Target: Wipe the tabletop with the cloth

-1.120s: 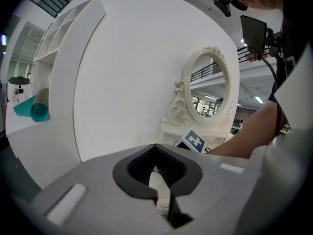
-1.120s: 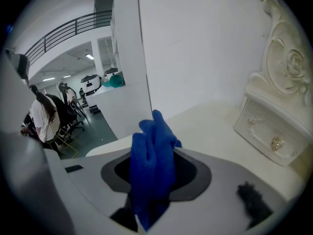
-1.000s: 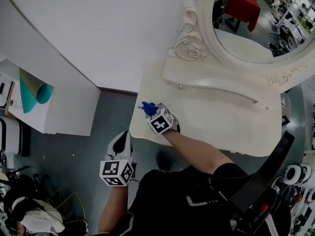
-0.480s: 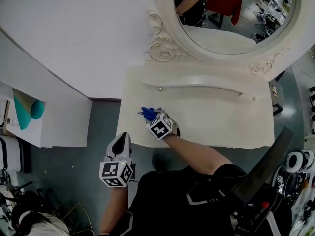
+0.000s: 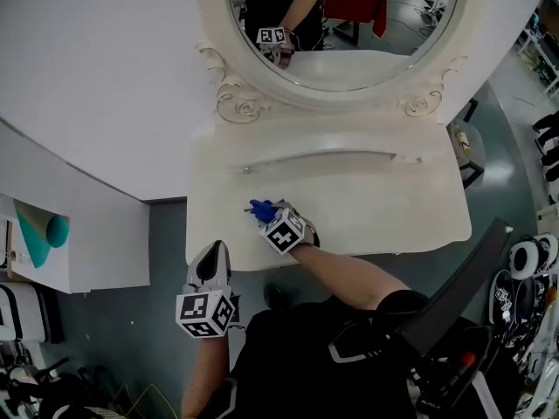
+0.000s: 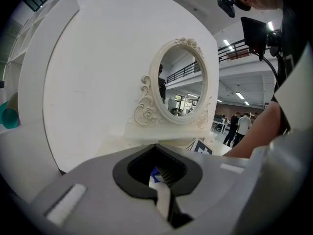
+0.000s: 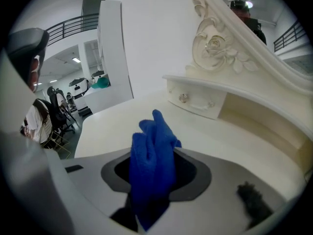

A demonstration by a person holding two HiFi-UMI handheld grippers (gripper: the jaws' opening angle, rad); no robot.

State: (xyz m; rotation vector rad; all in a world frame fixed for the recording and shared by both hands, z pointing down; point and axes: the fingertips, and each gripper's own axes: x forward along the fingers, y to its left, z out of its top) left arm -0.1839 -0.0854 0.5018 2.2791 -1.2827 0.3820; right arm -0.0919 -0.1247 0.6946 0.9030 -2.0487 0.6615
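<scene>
Head camera looks down; gripper cameras level (sharing mirror (image 5: 341, 24)).

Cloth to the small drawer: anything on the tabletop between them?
Nothing. Only bare tabletop lies between the cloth and the drawer, clearest in the right gripper view.

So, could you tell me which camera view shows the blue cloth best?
The right gripper view: the cloth fills its centre, clamped in the right gripper. The head view shows only a small blue tuft; the left gripper view does not clearly show it.
</scene>
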